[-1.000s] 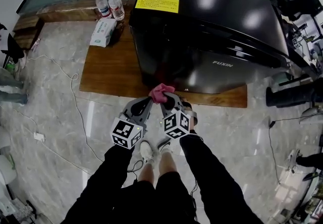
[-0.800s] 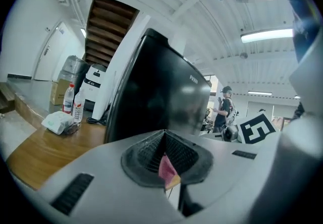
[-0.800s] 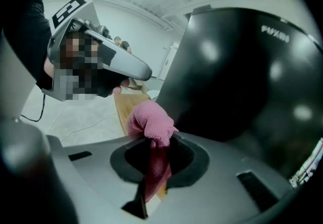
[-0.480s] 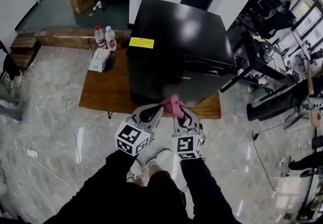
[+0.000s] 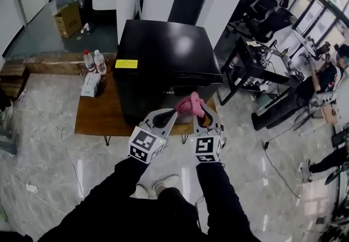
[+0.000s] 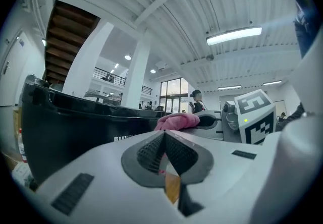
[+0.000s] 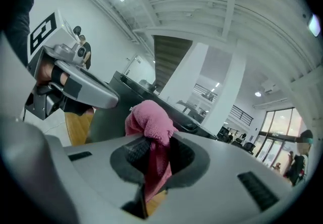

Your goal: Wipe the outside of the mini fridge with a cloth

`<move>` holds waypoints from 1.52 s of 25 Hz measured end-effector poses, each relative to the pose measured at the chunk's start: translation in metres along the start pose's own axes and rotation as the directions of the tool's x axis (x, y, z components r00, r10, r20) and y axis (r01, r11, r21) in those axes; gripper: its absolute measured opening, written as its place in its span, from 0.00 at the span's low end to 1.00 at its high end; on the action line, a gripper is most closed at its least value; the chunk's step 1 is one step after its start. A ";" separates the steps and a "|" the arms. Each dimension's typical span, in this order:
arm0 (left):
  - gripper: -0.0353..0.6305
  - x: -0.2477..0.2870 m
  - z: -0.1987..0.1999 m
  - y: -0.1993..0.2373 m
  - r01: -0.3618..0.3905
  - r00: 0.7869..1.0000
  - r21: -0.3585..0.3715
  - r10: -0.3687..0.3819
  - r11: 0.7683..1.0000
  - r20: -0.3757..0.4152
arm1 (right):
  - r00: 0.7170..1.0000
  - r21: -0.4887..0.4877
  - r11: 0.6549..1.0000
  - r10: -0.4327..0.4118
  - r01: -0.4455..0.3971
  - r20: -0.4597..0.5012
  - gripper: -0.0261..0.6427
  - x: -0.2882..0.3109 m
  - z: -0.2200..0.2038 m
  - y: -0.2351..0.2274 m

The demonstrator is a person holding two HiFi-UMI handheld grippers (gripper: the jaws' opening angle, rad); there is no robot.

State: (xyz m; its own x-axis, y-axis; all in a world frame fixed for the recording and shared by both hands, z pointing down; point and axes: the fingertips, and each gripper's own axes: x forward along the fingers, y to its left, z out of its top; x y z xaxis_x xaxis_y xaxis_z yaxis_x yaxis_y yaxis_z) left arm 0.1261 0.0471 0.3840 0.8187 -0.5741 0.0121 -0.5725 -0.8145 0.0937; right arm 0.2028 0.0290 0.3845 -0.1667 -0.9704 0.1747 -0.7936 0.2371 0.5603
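The black mini fridge [image 5: 163,53] stands on a low wooden table [image 5: 95,118]. A bunched pink cloth [image 5: 190,104] hangs in front of the fridge's lower front, near its right corner. My right gripper [image 5: 197,112] is shut on it; in the right gripper view the cloth [image 7: 149,119] bulges out above the closed pads [image 7: 132,151]. My left gripper [image 5: 167,116] sits just left of the cloth, shut with nothing in it [image 6: 164,136]. The left gripper view shows the fridge [image 6: 75,127] at left and the cloth [image 6: 176,121] beyond my jaws.
Two water bottles [image 5: 92,62] and a tissue pack [image 5: 90,85] sit on the table left of the fridge. A cardboard box [image 5: 67,18] stands behind. Black desk frames and chairs [image 5: 253,64] crowd the right. A white cable [image 5: 57,137] trails over the marble floor.
The head view has risen and drawn back from the fridge. Both grippers came up together with the cloth, from the fridge's bottom front edge to higher against its front.
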 end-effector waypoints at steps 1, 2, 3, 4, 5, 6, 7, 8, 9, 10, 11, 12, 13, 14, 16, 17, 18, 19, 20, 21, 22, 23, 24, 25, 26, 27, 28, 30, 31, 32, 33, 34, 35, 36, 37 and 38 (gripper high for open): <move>0.06 0.005 0.001 -0.002 0.002 1.000 -0.001 -0.002 1.000 0.003 | 1.000 -0.008 1.000 -0.003 0.003 -0.003 0.11 0.002 -0.001 -0.006; 0.06 0.010 0.002 -0.002 0.002 1.000 -0.002 -0.002 1.000 0.006 | 1.000 -0.016 1.000 -0.007 0.007 -0.006 0.11 0.004 -0.003 -0.012; 0.06 0.014 0.003 -0.002 0.000 1.000 -0.003 0.000 1.000 0.008 | 1.000 -0.023 1.000 -0.011 0.011 -0.010 0.11 0.007 -0.004 -0.017; 0.06 0.018 0.004 -0.002 -0.002 1.000 -0.005 0.002 1.000 0.009 | 1.000 -0.032 0.999 -0.013 0.013 -0.015 0.11 0.011 -0.006 -0.022; 0.06 0.022 0.005 -0.001 -0.004 1.000 -0.008 0.004 1.000 0.011 | 1.000 -0.041 0.999 -0.013 0.012 -0.022 0.11 0.015 -0.008 -0.025; 0.06 0.025 0.005 0.000 -0.007 1.000 -0.010 0.007 1.000 0.012 | 0.999 -0.053 0.999 -0.011 0.010 -0.030 0.11 0.020 -0.011 -0.027; 0.06 0.029 0.005 0.002 -0.011 1.000 -0.011 0.011 1.000 0.012 | 0.999 -0.063 0.998 -0.007 0.004 -0.039 0.11 0.025 -0.014 -0.028; 0.06 0.032 0.004 0.004 -0.015 1.000 -0.010 0.015 1.000 0.010 | 0.999 -0.070 0.998 0.000 -0.004 -0.047 0.11 0.031 -0.017 -0.028; 0.06 0.034 0.004 0.007 -0.020 1.000 -0.009 0.020 1.000 0.008 | 0.999 -0.073 0.997 0.010 -0.014 -0.052 0.11 0.037 -0.019 -0.026; 0.06 0.037 0.003 0.009 -0.023 1.000 -0.008 0.023 1.000 0.007 | 0.998 -0.074 0.997 0.020 -0.024 -0.055 0.11 0.042 -0.021 -0.024; 0.06 0.038 0.003 0.010 -0.025 1.000 -0.010 0.025 1.000 0.008 | 0.998 -0.077 0.997 0.028 -0.032 -0.056 0.11 0.046 -0.023 -0.021; 0.06 0.040 0.002 0.011 -0.025 1.000 -0.011 0.025 1.000 0.010 | 0.998 -0.081 0.996 0.035 -0.039 -0.056 0.11 0.050 -0.024 -0.019; 0.06 0.043 0.001 0.012 -0.025 1.000 -0.011 0.025 1.000 0.012 | 0.998 -0.087 0.995 0.040 -0.044 -0.055 0.11 0.053 -0.025 -0.018; 0.06 0.045 0.000 0.013 -0.025 1.000 -0.010 0.025 1.000 0.012 | 0.998 -0.095 0.994 0.043 -0.048 -0.053 0.11 0.057 -0.025 -0.016; 0.06 0.050 -0.002 0.016 -0.029 0.999 -0.007 0.029 1.000 0.015 | 0.998 -0.121 0.991 0.043 -0.049 -0.047 0.12 0.062 -0.026 -0.015; 0.06 0.052 -0.004 0.017 -0.034 0.999 -0.008 0.034 0.999 0.018 | 0.998 -0.140 0.989 0.041 -0.047 -0.043 0.12 0.063 -0.027 -0.014; 0.06 0.053 -0.006 0.019 -0.038 0.999 -0.010 0.038 0.999 0.022 | 0.998 -0.163 0.986 0.038 -0.044 -0.041 0.11 0.064 -0.028 -0.012; 0.06 0.054 -0.009 0.021 -0.042 0.999 -0.011 0.042 0.999 0.023 | 0.999 -0.188 0.981 0.036 -0.043 -0.041 0.11 0.065 -0.030 -0.010; 0.06 0.055 -0.012 0.023 -0.044 0.999 -0.011 0.045 0.999 0.022 | 0.998 -0.210 0.977 0.036 -0.044 -0.042 0.11 0.066 -0.031 -0.008; 0.06 0.057 -0.017 0.025 -0.048 0.999 -0.011 0.048 0.999 0.017 | 0.998 -0.224 0.973 0.039 -0.047 -0.042 0.11 0.067 -0.034 -0.005; 0.06 0.059 -0.022 0.027 -0.053 0.999 -0.012 0.053 0.999 0.011 | 0.998 -0.232 0.971 0.046 -0.054 -0.042 0.11 0.068 -0.037 -0.002; 0.06 0.061 -0.029 0.028 -0.058 0.998 -0.016 0.058 0.998 0.003 | 0.997 -0.234 0.970 0.056 -0.065 -0.046 0.11 0.070 -0.042 0.001; 0.06 0.063 -0.035 0.029 -0.062 0.998 -0.021 0.062 0.998 -0.006 | 0.996 -0.234 0.969 0.068 -0.078 -0.052 0.11 0.071 -0.047 0.004; 0.06 0.066 -0.042 0.029 -0.066 0.998 -0.025 0.066 0.998 -0.014 | 0.995 -0.232 0.968 0.081 -0.093 -0.061 0.11 0.073 -0.054 0.008; 0.06 0.069 -0.048 0.030 -0.070 0.997 -0.027 0.069 0.997 -0.021 | 0.993 -0.230 0.967 0.093 -0.107 -0.070 0.11 0.076 -0.061 0.012; 0.06 0.072 -0.054 0.031 -0.075 0.997 -0.027 0.074 0.997 -0.026 | 0.991 -0.229 0.966 0.105 -0.120 -0.078 0.11 0.078 -0.068 0.015; 0.06 0.075 -0.060 0.032 -0.080 0.996 -0.028 0.079 0.996 -0.032 | 0.990 -0.229 0.964 0.115 -0.132 -0.086 0.11 0.081 -0.074 0.019; 0.06 0.077 -0.073 0.033 -0.090 0.995 -0.040 0.088 0.995 -0.047 | 0.985 -0.224 0.962 0.136 -0.157 -0.104 0.11 0.084 -0.088 0.028; 0.06 0.078 -0.081 0.034 -0.093 0.994 -0.047 0.090 0.995 -0.058 | 0.982 -0.218 0.961 0.148 -0.171 -0.114 0.11 0.085 -0.096 0.032; 0.06 0.080 -0.088 0.034 -0.095 0.993 -0.052 0.091 0.994 -0.069 | 0.979 -0.213 0.959 0.161 -0.185 -0.125 0.11 0.086 -0.104 0.036; 0.06 0.083 -0.096 0.034 -0.097 0.992 -0.054 0.093 0.994 -0.080 | 0.975 -0.208 0.958 0.173 -0.199 -0.137 0.11 0.088 -0.114 0.040; 0.06 0.085 -0.105 0.035 -0.100 0.991 -0.056 0.095 0.993 -0.093 | 0.971 -0.204 0.955 0.185 -0.213 -0.149 0.11 0.090 -0.123 0.043; 0.06 0.088 -0.114 0.037 -0.105 0.990 -0.059 0.098 0.993 -0.106 | 0.967 -0.201 0.953 0.196 -0.227 -0.161 0.11 0.093 -0.133 0.047; 0.06 0.089 -0.124 0.038 -0.110 0.988 -0.064 0.101 0.992 -0.121 | 0.963 -0.196 0.951 0.207 -0.240 -0.174 0.11 0.096 -0.142 0.052; 0.06 0.090 -0.133 0.040 -0.115 0.985 -0.071 0.104 0.991 -0.136 | 0.958 -0.190 0.949 0.217 -0.252 -0.187 0.11 0.098 -0.152 0.056; 0.06 0.091 -0.143 0.040 -0.119 0.983 -0.078 0.106 0.990 -0.153 | 0.953 -0.184 0.947 0.227 -0.264 -0.201 0.11 0.100 -0.161 0.061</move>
State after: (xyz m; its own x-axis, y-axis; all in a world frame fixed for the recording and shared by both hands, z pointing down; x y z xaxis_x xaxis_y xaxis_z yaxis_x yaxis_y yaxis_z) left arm 0.1835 -0.0256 0.5312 0.7504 -0.6377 0.1738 -0.6607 -0.7314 0.1689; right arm 0.2318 -0.0465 0.5664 -0.2216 -0.8618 0.4563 -0.5997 0.4895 0.6331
